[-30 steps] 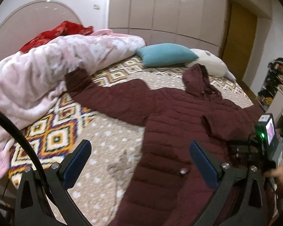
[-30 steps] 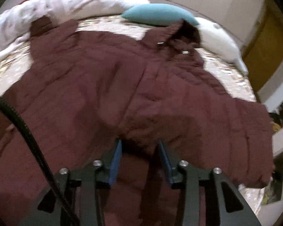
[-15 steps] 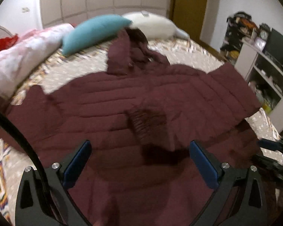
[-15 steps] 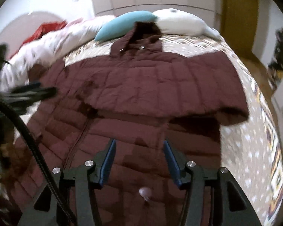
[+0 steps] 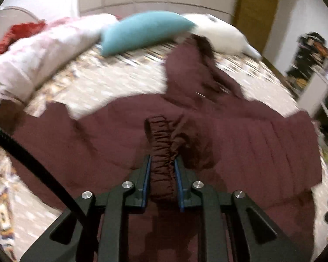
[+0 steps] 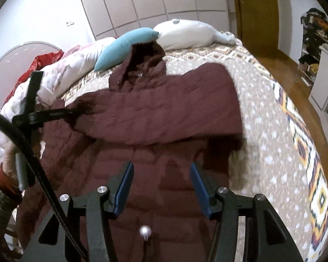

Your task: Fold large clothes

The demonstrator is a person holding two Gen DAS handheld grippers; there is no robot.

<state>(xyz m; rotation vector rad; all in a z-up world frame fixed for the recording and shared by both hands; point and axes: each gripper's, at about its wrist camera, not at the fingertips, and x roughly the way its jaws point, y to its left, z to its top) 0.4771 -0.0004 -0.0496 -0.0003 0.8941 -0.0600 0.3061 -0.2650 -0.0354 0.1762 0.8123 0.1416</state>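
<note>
A maroon quilted hooded jacket point(image 6: 164, 113) lies on the bed, hood toward the pillows. Its right sleeve is folded across the chest. My left gripper point(image 5: 161, 163) is shut on the gathered sleeve cuff point(image 5: 159, 135) over the jacket's chest point(image 5: 251, 144). In the right wrist view the left gripper point(image 6: 76, 110) reaches in from the left and touches the end of the folded sleeve. My right gripper point(image 6: 161, 170) is open and empty, above the jacket's lower front.
The patterned bedspread point(image 6: 284, 131) shows to the right of the jacket. A teal pillow point(image 6: 124, 48), a white pillow point(image 6: 190, 32) and a pink duvet point(image 5: 32, 56) lie at the head and left. Shelves point(image 6: 321, 65) stand at the right wall.
My left gripper swung over the jacket and closed on the sleeve cuff. My right gripper opened, let go of the jacket and drew back toward its hem.
</note>
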